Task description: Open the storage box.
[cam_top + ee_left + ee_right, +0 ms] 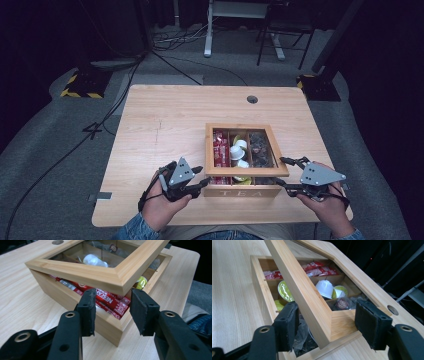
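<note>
A wooden tea box (240, 191) marked TEA stands near the table's front edge. Its glass-paned lid (247, 171) is tilted up at the front. Inside lie red Nescafé sachets (110, 300), white and green capsules (325, 288) and dark wrapped items. My left gripper (202, 176) sits at the box's front left corner. Its jaws stand apart just under the lid's corner (120, 282), and the pads do not press on it. My right gripper (281, 171) straddles the lid's front right corner (337, 325), with one pad on either side of the wood.
The light wooden table (165, 115) has bare surface to the left of and behind the box. A round cable hole (252, 99) lies near its far edge. Beyond the table, cables and desk legs (208, 30) stand on grey carpet.
</note>
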`<state>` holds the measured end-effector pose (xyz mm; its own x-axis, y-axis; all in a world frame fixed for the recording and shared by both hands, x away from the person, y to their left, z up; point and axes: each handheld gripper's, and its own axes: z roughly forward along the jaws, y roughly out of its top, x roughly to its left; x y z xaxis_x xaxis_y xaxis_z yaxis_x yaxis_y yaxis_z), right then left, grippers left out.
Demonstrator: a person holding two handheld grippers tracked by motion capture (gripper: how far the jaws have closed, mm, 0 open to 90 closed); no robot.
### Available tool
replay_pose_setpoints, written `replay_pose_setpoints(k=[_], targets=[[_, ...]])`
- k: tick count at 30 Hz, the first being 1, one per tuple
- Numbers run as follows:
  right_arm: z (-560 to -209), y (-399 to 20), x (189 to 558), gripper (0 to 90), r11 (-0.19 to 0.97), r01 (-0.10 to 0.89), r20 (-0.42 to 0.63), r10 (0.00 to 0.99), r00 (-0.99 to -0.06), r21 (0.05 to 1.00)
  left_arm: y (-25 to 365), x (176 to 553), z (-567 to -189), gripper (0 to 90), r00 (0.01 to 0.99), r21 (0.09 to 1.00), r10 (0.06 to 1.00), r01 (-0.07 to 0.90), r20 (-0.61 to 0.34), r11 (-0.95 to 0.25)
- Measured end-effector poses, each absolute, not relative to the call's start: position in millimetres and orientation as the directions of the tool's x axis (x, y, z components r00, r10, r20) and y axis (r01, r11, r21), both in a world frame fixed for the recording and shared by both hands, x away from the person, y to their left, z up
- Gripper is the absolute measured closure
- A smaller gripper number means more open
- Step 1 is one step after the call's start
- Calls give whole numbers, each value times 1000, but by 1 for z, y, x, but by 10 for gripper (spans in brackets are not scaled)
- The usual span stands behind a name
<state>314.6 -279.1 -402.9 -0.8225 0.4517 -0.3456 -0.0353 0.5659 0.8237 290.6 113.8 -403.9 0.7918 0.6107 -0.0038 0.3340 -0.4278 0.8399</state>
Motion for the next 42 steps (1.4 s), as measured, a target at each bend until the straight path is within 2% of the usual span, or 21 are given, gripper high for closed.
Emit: replay_pose_setpoints(k=[11, 22, 34, 42], targets=[[-378, -282, 326, 437, 525, -28, -305, 450, -839, 851, 123, 295, -408, 506, 771, 832, 637, 350, 5, -430], [-349, -283, 351, 512, 474, -27, -269, 451, -851, 880, 138, 294, -414, 494, 734, 822, 679, 380, 10, -423], [-325, -284, 379, 526, 418, -35, -251, 474, -844, 908, 174, 305, -439, 466, 631, 783, 776, 475, 17, -403], [-313, -283, 396, 525, 396, -29, -241, 498, -833, 918, 189, 312, -448, 460, 598, 775, 802, 502, 10, -384]])
